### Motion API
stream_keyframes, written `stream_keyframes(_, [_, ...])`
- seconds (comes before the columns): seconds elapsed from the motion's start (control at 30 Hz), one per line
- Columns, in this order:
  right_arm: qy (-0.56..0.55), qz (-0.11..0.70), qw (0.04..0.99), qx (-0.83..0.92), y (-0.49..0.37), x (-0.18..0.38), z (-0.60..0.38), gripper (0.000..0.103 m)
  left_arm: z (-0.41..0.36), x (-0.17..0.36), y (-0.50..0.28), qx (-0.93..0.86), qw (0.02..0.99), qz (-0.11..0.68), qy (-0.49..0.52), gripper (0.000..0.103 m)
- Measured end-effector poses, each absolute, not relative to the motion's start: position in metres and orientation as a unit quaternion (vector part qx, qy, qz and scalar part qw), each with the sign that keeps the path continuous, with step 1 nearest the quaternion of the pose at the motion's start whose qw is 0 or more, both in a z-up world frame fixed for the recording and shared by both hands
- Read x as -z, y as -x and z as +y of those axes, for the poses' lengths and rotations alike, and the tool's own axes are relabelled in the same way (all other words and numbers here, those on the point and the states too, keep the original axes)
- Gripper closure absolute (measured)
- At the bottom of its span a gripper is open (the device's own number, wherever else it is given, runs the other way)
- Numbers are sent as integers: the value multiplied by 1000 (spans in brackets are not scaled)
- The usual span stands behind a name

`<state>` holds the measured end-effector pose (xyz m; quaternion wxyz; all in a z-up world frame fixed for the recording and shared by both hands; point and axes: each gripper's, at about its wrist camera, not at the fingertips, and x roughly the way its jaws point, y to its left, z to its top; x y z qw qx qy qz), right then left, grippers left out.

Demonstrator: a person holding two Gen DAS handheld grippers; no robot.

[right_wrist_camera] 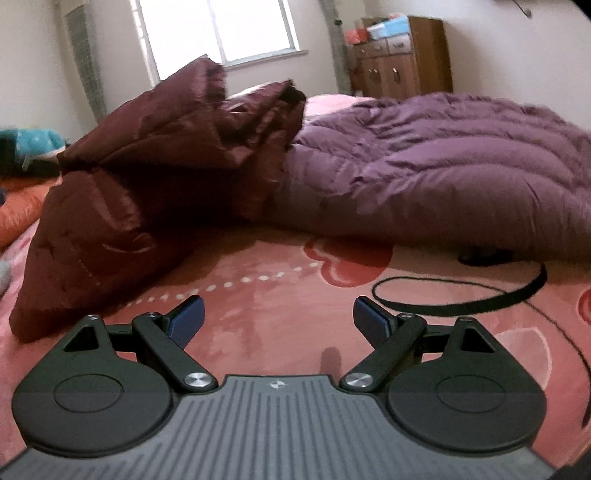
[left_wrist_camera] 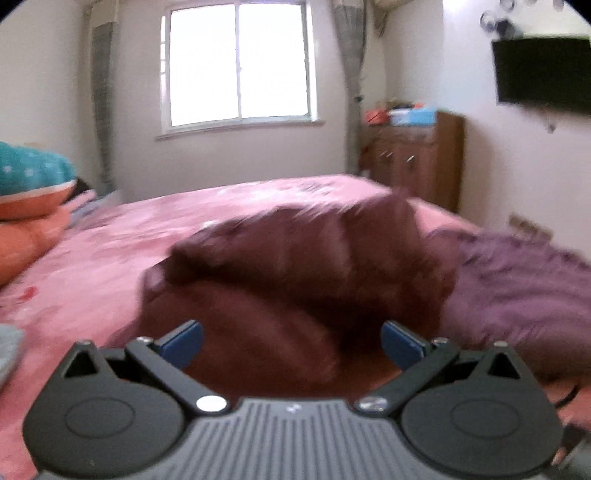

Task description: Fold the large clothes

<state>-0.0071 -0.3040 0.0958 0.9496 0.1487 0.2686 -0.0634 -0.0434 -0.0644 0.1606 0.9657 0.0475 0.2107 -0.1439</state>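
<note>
Two padded garments lie on the pink bedspread (right_wrist_camera: 266,295): a maroon puffer coat (right_wrist_camera: 147,177) heaped at the left centre of the right wrist view, and a purple quilted coat (right_wrist_camera: 443,166) spread across the right, its edge touching the maroon one. In the blurred left wrist view the maroon coat (left_wrist_camera: 295,266) fills the centre of the frame, with the purple coat (left_wrist_camera: 524,280) at the right edge. The left gripper (left_wrist_camera: 291,341) has its jaws spread wide, the maroon fabric showing between the blue pads without being pinched. The right gripper (right_wrist_camera: 279,321) is likewise spread apart and empty over bare bedspread at the bottom centre. A black strap (right_wrist_camera: 458,295) curls on the bedspread at lower right. Boxes (right_wrist_camera: 384,26) sit on top of the wooden cabinet (right_wrist_camera: 402,62) at upper right; what they hold cannot be told.
</note>
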Motion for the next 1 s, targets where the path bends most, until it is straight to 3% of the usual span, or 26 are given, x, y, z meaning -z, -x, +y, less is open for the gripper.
stream_keyframes(0.17, [-180,270,944,69,5,-92,-321,0,-106,-178,13,180,963,200,-30,1])
stream_keyframes(0.4, [-209,276,935,72,-4,-86,-334,0,-166,-185,-19,207,958,177,-86,1])
stream_keyframes(0.63, [-233,282,928,74,-8,-83,-345,0,-196,-171,-66,181,952,206,-135,4])
stream_keyframes(0.7, [-240,286,925,75,-10,-80,-349,0,-196,-166,-77,174,951,220,-133,14])
stream_keyframes(0.77, [-247,289,922,77,-11,-79,-352,0,-190,-163,-84,163,949,241,-117,42])
stream_keyframes(0.87, [-258,291,918,80,-13,-77,-357,0,-178,-158,-90,167,946,268,-74,66])
stream_keyframes(1.0, [-265,291,916,81,-14,-75,-361,0,-164,-155,-78,163,948,268,-60,80])
